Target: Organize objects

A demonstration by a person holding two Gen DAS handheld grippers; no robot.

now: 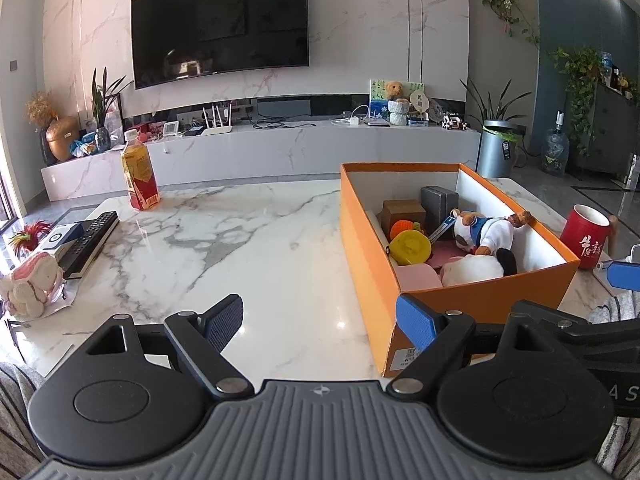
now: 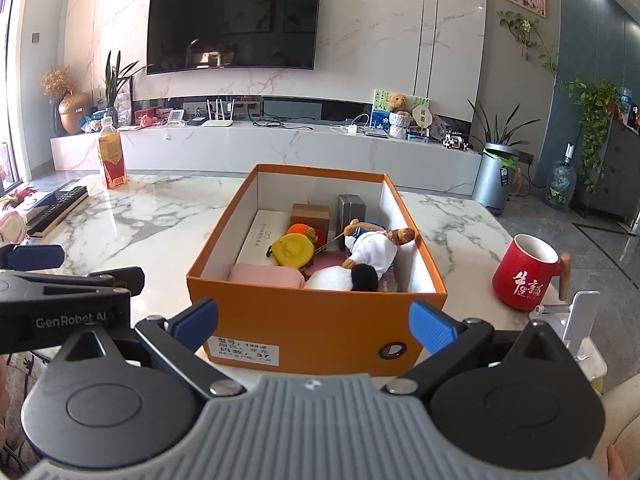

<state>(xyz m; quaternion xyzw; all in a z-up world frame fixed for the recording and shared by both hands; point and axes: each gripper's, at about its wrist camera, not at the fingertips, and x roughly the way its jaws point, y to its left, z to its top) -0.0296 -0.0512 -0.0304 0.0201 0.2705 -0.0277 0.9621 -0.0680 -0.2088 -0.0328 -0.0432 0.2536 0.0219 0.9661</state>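
Left tongs (image 1: pixel 320 320) agape, empty; right tongs (image 2: pixel 316 322) agape, empty, level.

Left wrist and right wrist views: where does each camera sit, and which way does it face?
Left wrist: on the left gripper, left of the orange box, facing the TV; right gripper's blue pad at right edge.
Right wrist: on the right gripper, centred before the box, facing the TV; left gripper at left.
Shared: box, red mug, bottle.

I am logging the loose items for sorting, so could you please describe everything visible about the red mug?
The red mug stands upright on the marble table, to the right of the orange box and apart from it. It has a matte red outside with white calligraphy, a white inside, and a light, wood-looking handle on its right. No contents are visible. Neither gripper touches it.
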